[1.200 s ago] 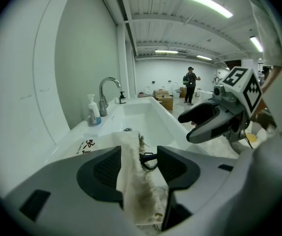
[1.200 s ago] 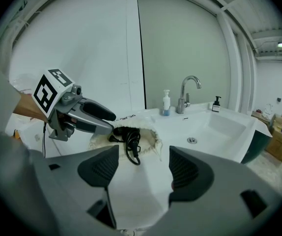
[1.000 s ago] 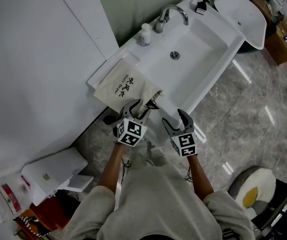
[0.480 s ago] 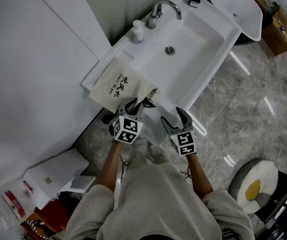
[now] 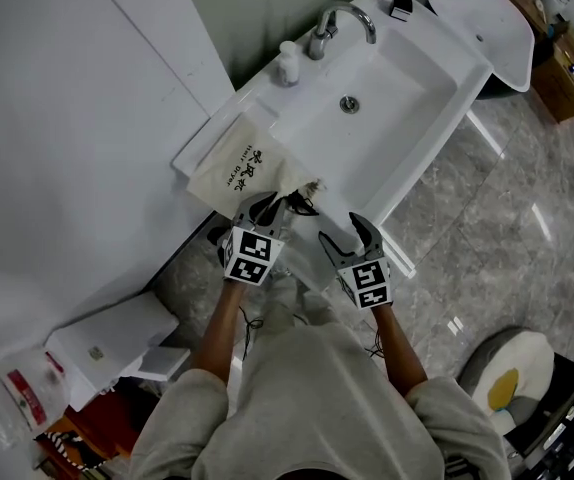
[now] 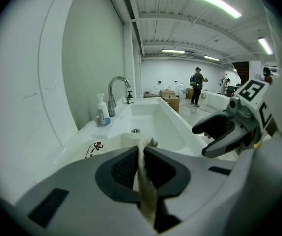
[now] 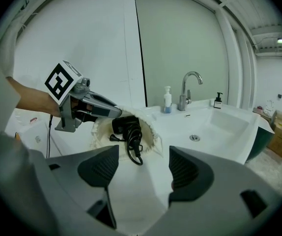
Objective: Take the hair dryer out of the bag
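The left gripper (image 5: 270, 208) is pinching the bag (image 5: 239, 168) by its rim, its jaws having just been closing on it. The right gripper (image 5: 351, 238) is hovering, jaws spread; the dryer (image 7: 126, 125) is seemingly lying inside.

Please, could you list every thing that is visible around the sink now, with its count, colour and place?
cream cloth drawstring bag: one, cream with dark print, on the sink's ledge, left side
black hair dryer with cord: one, black, in the bag's open mouth
white rectangular sink: one, white, middle
curved chrome faucet: one, silver, at the sink's back edge
plastic pump bottle: one, whitish with blue base, left of the faucet
small dark pump bottle: one, black, far sink corner
left gripper: one, grey, jaws have just been closing, bag's rim between them
right gripper: one, grey, open, empty, beside the bag
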Demonstrator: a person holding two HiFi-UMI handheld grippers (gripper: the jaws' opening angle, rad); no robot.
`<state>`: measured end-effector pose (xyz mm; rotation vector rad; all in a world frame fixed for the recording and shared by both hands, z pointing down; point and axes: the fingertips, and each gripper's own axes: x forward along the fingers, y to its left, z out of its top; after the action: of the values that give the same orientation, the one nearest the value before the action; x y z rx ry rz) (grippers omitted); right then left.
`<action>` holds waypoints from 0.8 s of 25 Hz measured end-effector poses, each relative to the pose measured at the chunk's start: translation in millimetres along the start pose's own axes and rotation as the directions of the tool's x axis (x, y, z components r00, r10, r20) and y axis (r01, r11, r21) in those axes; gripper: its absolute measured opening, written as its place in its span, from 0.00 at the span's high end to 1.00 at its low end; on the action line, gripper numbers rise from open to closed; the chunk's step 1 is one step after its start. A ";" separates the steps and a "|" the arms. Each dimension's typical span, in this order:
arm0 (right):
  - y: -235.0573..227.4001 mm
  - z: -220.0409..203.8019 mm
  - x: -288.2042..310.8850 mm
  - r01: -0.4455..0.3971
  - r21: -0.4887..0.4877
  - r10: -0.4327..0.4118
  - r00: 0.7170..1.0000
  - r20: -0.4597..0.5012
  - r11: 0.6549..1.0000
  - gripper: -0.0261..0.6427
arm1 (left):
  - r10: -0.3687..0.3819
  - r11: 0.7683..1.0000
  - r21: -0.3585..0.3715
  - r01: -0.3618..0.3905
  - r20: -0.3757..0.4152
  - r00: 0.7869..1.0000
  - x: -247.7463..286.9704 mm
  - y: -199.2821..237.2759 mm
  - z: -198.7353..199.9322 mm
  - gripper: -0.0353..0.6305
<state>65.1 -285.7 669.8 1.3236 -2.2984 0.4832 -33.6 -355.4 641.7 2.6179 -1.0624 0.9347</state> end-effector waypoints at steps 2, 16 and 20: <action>4.9 3.0 3.7 -0.016 -0.010 0.016 1.000 0.001 1.000 0.51 | -0.002 1.000 -0.010 0.002 0.004 1.000 -3.2 2.1 2.0 0.90; 45.4 27.4 51.4 -0.159 -0.113 0.155 0.987 -0.044 0.981 0.48 | -0.051 0.998 -0.029 0.052 0.020 0.998 -9.2 12.5 17.4 0.90; 54.5 28.7 71.1 -0.208 -0.134 0.199 0.977 -0.078 0.969 0.46 | -0.068 0.997 -0.021 0.068 0.014 0.998 -9.8 14.2 18.0 0.90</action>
<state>-19.8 -325.0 679.4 0.9970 -2.3788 0.4124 -39.8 -366.9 620.4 2.6288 -0.9747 0.8876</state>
